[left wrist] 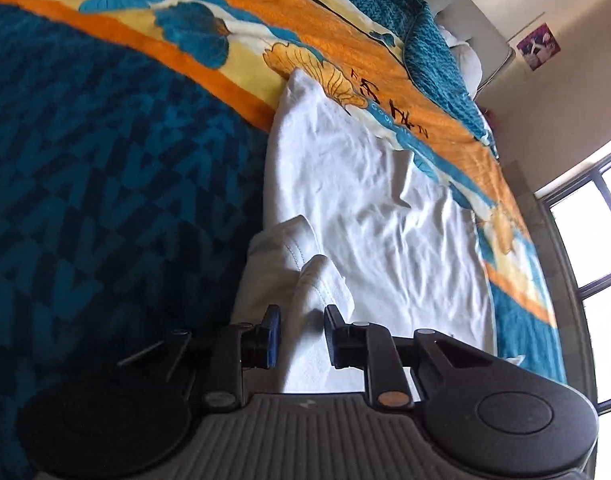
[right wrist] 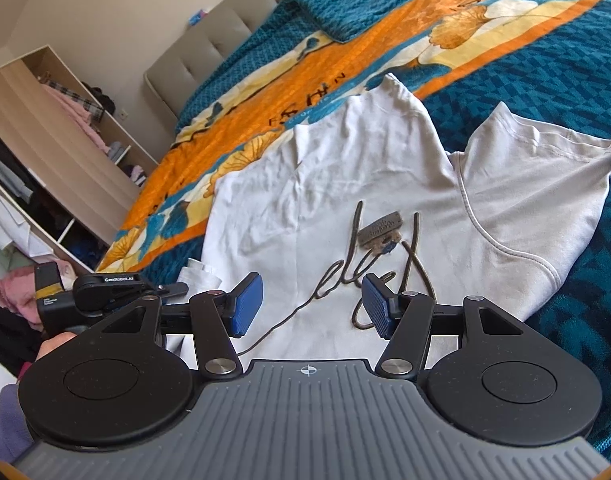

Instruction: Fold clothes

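A white T-shirt (right wrist: 345, 168) lies spread on the bed, with dark cursive lettering and a small patch (right wrist: 381, 232) on its front and one sleeve (right wrist: 545, 168) sticking out to the right. My right gripper (right wrist: 311, 304) hovers open just above the lettering, nothing between its blue pads. In the left wrist view the same T-shirt (left wrist: 365, 200) stretches away from me. My left gripper (left wrist: 301, 320) is closed on a bunched fold of its sleeve (left wrist: 309, 280) at the near edge. The left tool's black body (right wrist: 105, 286) shows at the shirt's left edge.
The bedspread (left wrist: 105, 180) is blue with an orange floral band (right wrist: 265, 92). A padded headboard (right wrist: 209, 40) and pillows lie at the far end. An open wardrobe (right wrist: 65, 140) stands beside the bed, a window (left wrist: 593, 220) on the other side. A person's hand (right wrist: 53, 344) holds the left tool.
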A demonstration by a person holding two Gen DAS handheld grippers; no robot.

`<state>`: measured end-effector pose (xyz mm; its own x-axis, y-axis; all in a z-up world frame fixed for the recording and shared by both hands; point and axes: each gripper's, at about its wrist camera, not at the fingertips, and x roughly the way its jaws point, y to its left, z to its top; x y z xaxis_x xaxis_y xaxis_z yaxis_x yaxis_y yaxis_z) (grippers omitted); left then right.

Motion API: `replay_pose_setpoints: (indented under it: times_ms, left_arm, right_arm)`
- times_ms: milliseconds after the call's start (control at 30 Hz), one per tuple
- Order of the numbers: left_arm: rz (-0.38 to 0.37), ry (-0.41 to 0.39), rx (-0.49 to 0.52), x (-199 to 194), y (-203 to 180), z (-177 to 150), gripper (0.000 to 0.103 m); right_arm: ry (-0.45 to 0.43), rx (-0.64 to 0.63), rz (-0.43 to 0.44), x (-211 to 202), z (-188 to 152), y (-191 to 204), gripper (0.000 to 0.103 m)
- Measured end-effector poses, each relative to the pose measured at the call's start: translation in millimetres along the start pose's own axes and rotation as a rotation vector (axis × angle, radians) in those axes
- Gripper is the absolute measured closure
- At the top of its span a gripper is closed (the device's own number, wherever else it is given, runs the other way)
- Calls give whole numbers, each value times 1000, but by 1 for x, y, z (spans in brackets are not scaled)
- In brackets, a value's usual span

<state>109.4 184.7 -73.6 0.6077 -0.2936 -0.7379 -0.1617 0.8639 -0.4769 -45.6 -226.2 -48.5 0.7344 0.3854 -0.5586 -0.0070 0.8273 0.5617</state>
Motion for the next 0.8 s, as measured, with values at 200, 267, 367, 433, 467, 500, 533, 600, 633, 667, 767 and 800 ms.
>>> replay_pose_setpoints:
  times_ms: [200,267,367,433,467,500,533,600,633,667,767,800]
  left_arm:
    - [52,28,135,4,-11,3,97]
    - [51,11,123,-2,-10,2,103]
    - [50,-15,104,-12,-8,0,103]
    - [54,-47,85,-24,-6,-2,103]
    - [62,-78,71,-34,-4,-3,103]
    - [70,-108,57,-44,-2,-4,103]
    - [78,-148,30,-58,1,-6,103]
    - [94,-236,-32,-89,10,-13,103]
    - [106,-282,-63,-103,16,-17,103]
    - [129,-325,-92,-114,22,-23,103]
    - [218,-393,-172,-129,46,-40,103]
    - [251,-401,-197,-129,55,-46,103]
  right_arm:
    - [6,-10,4,-4,-2,2,42]
    - [4,-4,1,-6,-2,0,42]
    - [3,16,-5,-8,-1,-6,42]
    - [1,25,-6,-9,-1,-8,42]
    - [-1,28,-7,-10,-1,-9,42]
    - [-6,31,-7,-10,0,-9,42]
    - [-11,34,-7,-11,0,-10,42]
    - [-16,35,-5,-11,1,-10,42]
    - [-16,34,-5,-12,1,-9,42]
    - [-14,32,-4,-11,1,-9,42]
    - [2,34,0,-6,-1,-8,42]
    - [10,38,2,-4,-2,-8,42]
